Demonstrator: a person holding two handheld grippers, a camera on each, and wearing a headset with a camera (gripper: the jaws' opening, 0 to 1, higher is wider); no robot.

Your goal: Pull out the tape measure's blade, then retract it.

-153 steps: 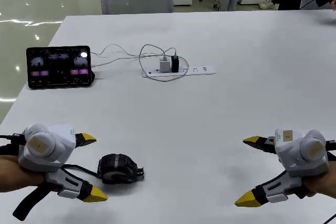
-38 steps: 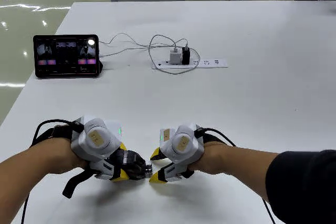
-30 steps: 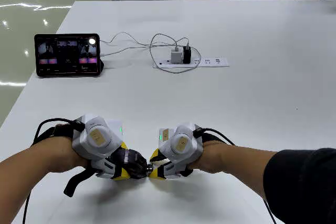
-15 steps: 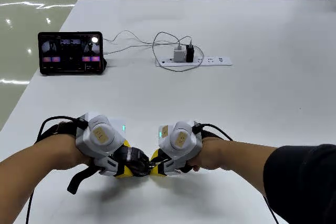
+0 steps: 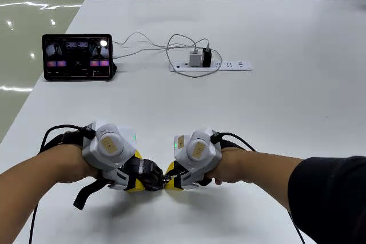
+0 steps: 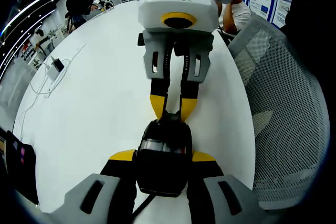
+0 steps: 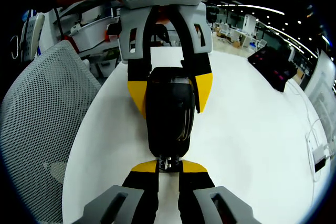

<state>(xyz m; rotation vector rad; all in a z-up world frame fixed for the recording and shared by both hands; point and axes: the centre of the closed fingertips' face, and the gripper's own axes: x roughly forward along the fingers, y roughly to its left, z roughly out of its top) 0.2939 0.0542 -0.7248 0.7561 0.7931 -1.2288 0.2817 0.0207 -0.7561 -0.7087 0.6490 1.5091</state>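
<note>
Black tape measure (image 5: 147, 172), lately free: left gripper (image 5: 137, 171) clamps it, right gripper (image 5: 170, 177) pinches tip (image 7: 168, 162).

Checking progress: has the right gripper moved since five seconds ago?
Yes. The right gripper moved left, from right of the power strip over to the tape measure.

Tablet (image 5: 78, 56), power strip (image 5: 234, 64), mesh chair (image 6: 283, 108) — white table (image 5: 297, 101)

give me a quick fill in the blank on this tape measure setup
The left tool clamps the tape measure, which is ___ in colour. The right tool pinches the end hook between its ___ tips. In the head view, the tablet sits ___ of the power strip.
Missing words: black; yellow; left.
</note>
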